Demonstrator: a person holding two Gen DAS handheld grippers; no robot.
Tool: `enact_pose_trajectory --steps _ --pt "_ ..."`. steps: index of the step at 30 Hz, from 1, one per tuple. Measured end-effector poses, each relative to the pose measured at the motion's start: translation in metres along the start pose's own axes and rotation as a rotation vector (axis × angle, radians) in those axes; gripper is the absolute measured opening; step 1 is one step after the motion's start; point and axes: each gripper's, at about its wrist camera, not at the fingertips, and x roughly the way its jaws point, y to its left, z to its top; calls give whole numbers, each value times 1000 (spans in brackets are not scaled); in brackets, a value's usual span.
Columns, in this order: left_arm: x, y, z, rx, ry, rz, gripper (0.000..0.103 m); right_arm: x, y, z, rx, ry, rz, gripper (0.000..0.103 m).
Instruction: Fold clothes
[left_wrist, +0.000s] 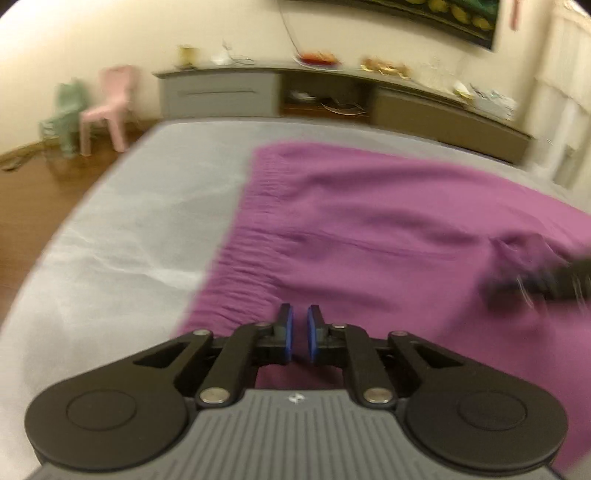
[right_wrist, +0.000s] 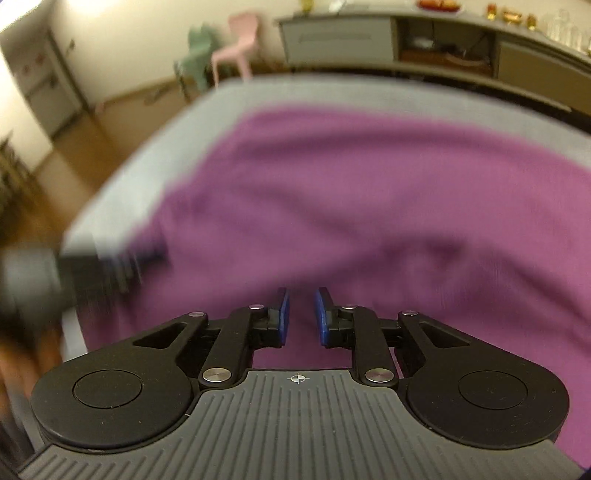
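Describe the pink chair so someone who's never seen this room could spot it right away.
Start at the grey bed with the purple garment spread on it, and look past its far left corner to the cream wall. The pink chair stands on the wooden floor just left of the long grey sideboard. Beside it is a green chair; only this one is pink.

A purple knit garment (left_wrist: 369, 221) is spread nearly flat across a surface covered in pale grey, its ribbed, gathered band laid along the left edge. Soft wrinkles and a small raised bunch of cloth are seen toward its right side; much of it is blurred.
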Motion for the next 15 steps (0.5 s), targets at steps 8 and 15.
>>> enact_pose_trajectory --steps 8,15 --pt "-26 -10 9 -35 -21 45 12 -105 -49 -59 -54 -132 -46 39" --pt "-1 -13 2 -23 34 78 16 -201 -191 -137 171 -109 -361 39"
